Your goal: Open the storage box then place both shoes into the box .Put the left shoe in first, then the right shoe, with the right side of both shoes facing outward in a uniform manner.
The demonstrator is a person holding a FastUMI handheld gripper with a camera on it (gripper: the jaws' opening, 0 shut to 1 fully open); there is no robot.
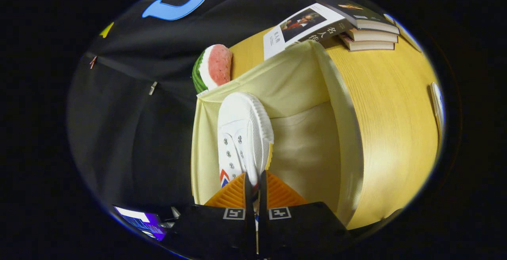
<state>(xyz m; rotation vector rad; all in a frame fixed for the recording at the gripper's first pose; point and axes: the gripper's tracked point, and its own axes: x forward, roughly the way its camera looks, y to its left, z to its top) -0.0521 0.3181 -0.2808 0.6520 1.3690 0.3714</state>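
Tongs (253, 185) nearly closed, both fingers pinching the white canvas shoe (243, 133) at its heel/collar end; only a thin slit between them, with shoe material in it. Shoe hangs toe-forward beyond the fingers, eyelets and a red-blue side stripe visible, ribbed sole edge turned to one side.

Gripper view: shoe is held over the open mouth of the cream fabric storage box (301, 133), nearer one side wall. Box lid already open; its flap stands up at the far side. Inside of the box as far as visible holds no other shoe, so this is judged the first (left) shoe, though left or right cannot be confirmed from the shoe itself.

Progress: opening done; first shoe in transit, not yet released. Second shoe and orientation check remain.

Pose: tongs rolled strongly, the yellow wooden bench (388, 125) appearing tilted; pointing down into the box.

Beyond the box: watermelon-slice toy (214, 68), stack of books (368, 30), one open book (305, 26).
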